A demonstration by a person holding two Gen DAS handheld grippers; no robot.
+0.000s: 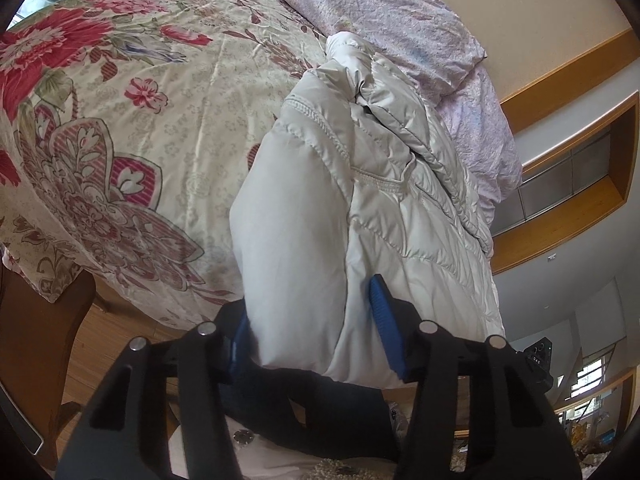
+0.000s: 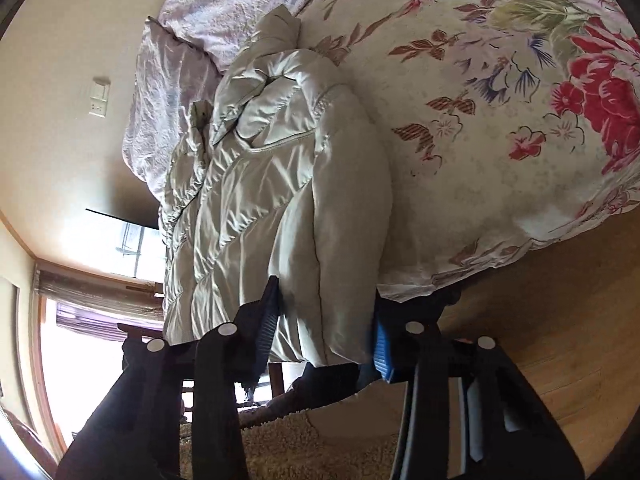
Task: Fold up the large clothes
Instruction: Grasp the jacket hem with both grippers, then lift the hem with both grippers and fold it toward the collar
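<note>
A white quilted padded jacket lies on a bed, with its near end hanging over the bed's edge towards me. In the left wrist view my left gripper has both blue pads pressed into the puffy near edge of the jacket, shut on it. In the right wrist view the same jacket runs away from my right gripper, whose pads squeeze another part of that near edge. The jacket's far end is bunched and creased.
The jacket rests on a floral bedspread, with a crumpled lilac quilt at the head of the bed. Wooden floor and a shaggy beige rug lie below. A wooden chair stands by the bed corner.
</note>
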